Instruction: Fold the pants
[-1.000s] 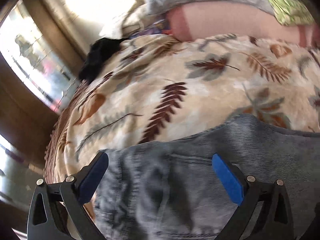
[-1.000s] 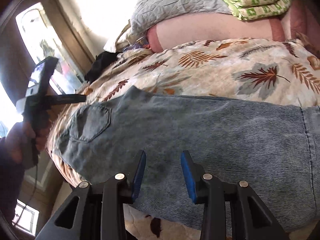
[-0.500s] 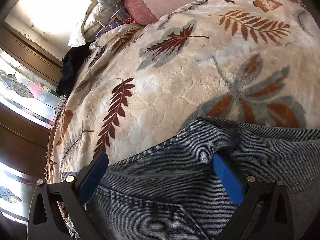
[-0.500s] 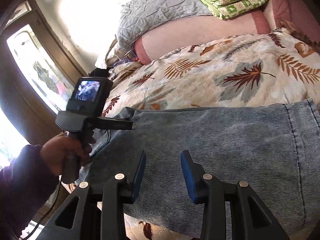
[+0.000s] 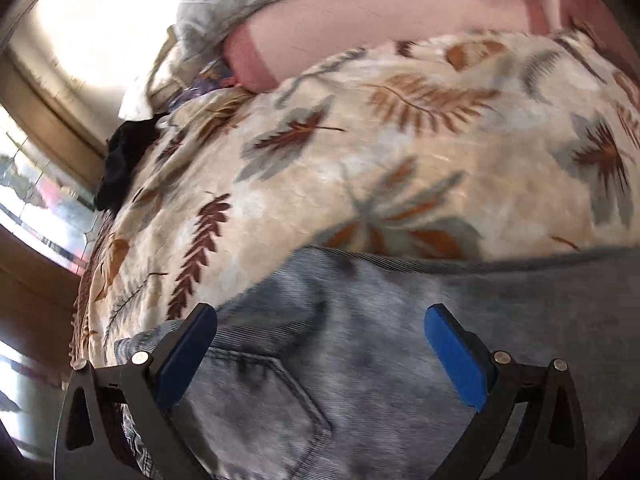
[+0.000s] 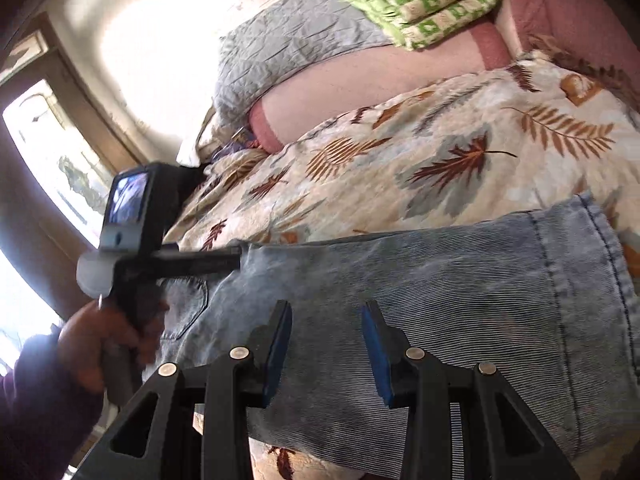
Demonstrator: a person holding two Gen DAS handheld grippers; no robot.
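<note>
Jeans (image 6: 420, 300) lie folded lengthwise on the leaf-print bed (image 6: 460, 148), lower frame. Since a second ago our left hand-held gripper (image 5: 320, 344) swung in over the back pocket, jaws wide apart, empty. Right hand-held gripper (image 6: 326, 344) hovers part-open above mid-leg, gripping nothing; we judge the next fold is coming.

No readable text

Neither view shows legible words, brands, numbers or signs; the small screen (image 6: 129, 199) on the left hand's device shows only a blurred picture, without any lettering.

Left gripper (image 5: 320, 344) jaws wide apart; right gripper (image 6: 326, 344) jaws half-parted, empty.
</note>
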